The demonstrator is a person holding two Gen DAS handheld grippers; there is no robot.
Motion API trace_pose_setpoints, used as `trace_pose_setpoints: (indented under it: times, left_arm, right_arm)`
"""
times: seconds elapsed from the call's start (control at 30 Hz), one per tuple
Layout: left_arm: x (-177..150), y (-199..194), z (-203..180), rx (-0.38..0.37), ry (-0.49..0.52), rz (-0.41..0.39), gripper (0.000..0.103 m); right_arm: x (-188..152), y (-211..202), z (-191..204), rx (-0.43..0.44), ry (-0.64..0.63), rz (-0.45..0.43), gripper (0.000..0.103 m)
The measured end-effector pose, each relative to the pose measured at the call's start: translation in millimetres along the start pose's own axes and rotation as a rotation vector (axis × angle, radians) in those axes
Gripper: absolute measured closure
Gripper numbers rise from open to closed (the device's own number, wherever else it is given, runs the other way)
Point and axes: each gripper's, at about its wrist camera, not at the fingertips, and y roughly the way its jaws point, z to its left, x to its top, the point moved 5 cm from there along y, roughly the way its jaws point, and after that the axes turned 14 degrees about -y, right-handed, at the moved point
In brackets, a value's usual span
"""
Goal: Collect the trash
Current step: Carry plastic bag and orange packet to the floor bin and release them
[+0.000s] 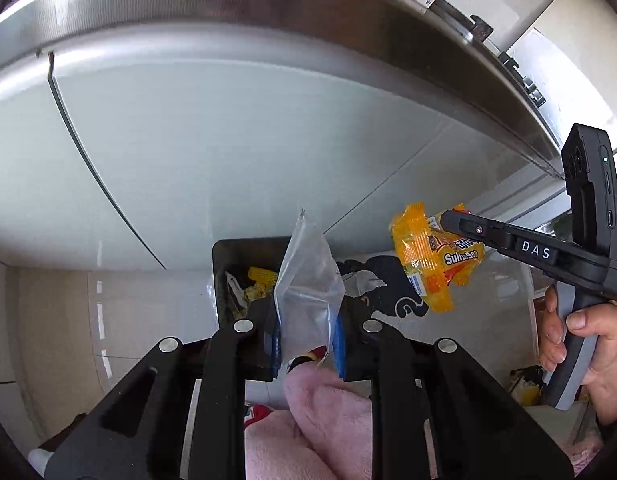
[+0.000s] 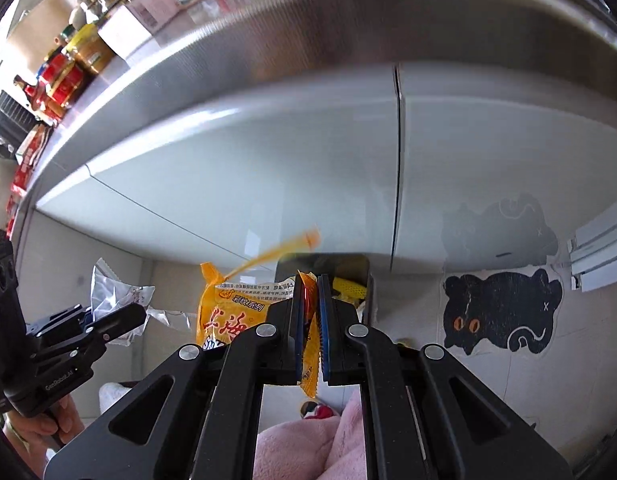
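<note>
left gripper: black linkage arms, round silver pivot pins, blue pads
right gripper: same black build, "DAS" lettering, small green light, grey handle
clothing: fluffy pink fabric below both grippers

Both wrist views downward, sharing bin

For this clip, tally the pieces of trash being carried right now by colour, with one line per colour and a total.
Clear plastic bag, pinched in the left gripper: 1
Orange-yellow snack wrapper, pinched in the right gripper: 1
Total carried: 2
More wrappers lie in the black bin below, but they are too hidden to count.
</note>
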Motion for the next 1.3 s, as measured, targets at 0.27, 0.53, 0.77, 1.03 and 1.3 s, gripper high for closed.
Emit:
trace_pose_setpoints:
  times: [0.27,0.53,0.77,1.03,1.3]
  left_arm:
    - [-16,96,34,0.039,-0.014,0.100,0.085]
    - [-27,158,51,0.052,-0.045,0.177,0.083]
    - [-31,175,54,0.046,-0.070,0.193,0.071]
    - [-22,164,53,0.058,-0.088,0.182,0.050]
    - [-8,116,45,0.061,-0.110,0.123,0.033]
  right_arm:
    - [-15,94,-11,-0.058,0.034,0.084,0.095]
    - [-17,158,-14,-0.123,0.068,0.145,0.095]
    - [-15,180,-20,-0.092,0.121,0.187,0.092]
    - [-4,169,-18,-0.048,0.142,0.156,0.045]
    - [9,120,-14,-0.009,0.138,0.124,0.040]
